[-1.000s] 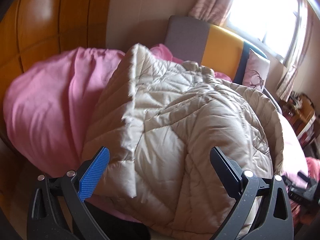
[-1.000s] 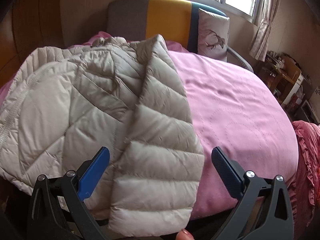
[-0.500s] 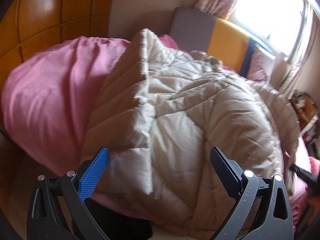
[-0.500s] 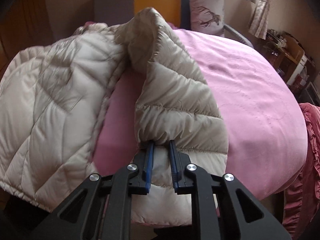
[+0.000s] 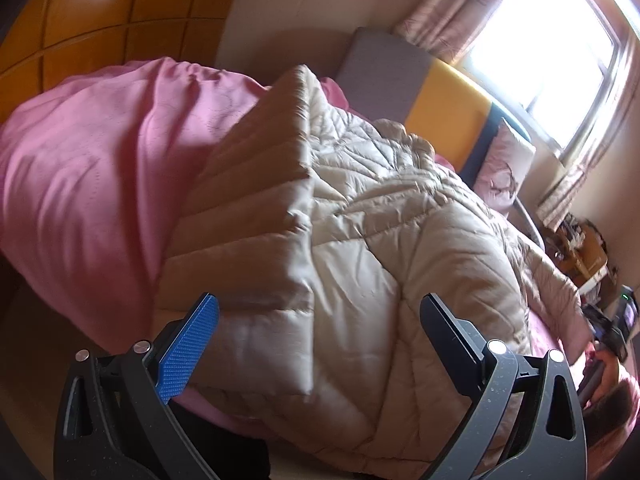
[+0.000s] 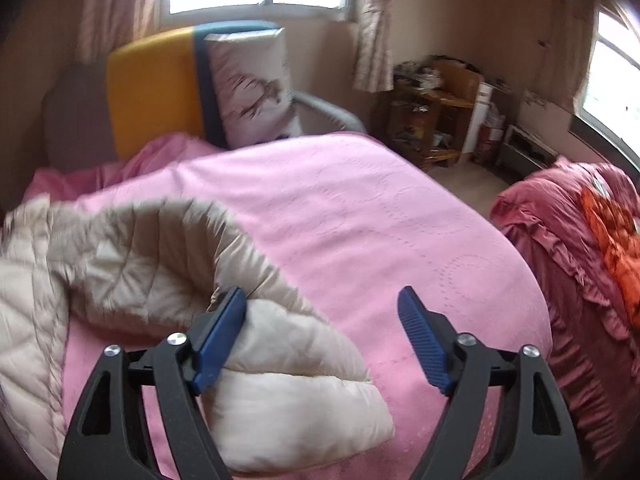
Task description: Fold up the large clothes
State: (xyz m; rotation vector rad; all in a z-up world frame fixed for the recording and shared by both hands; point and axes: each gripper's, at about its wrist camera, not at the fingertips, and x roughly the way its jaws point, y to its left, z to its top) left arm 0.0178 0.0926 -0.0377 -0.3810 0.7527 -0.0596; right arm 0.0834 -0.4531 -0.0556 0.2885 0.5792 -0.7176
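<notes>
A beige quilted puffer jacket point(image 5: 360, 248) lies spread on a pink-covered bed point(image 5: 100, 184). In the left wrist view my left gripper point(image 5: 316, 340) is open just above the jacket's near hem, holding nothing. In the right wrist view the jacket's sleeve point(image 6: 288, 396) lies pulled out to the right on the bed cover point(image 6: 380, 216). My right gripper point(image 6: 322, 336) is open over the sleeve's cuff end, with the left finger point(image 6: 222, 336) against the fabric and nothing gripped.
A grey, yellow and blue headboard point(image 6: 152, 92) with a deer-print pillow point(image 6: 256, 84) stands at the far end. A cluttered wooden shelf point(image 6: 436, 108) and a red ruffled bedspread point(image 6: 580, 264) are to the right. An orange wooden wall point(image 5: 100, 20) is at the left.
My right gripper, shut on the sleeve half a second ago, has opened and let it go after drawing it rightward. The left gripper stays open and has drifted slightly over the hem.
</notes>
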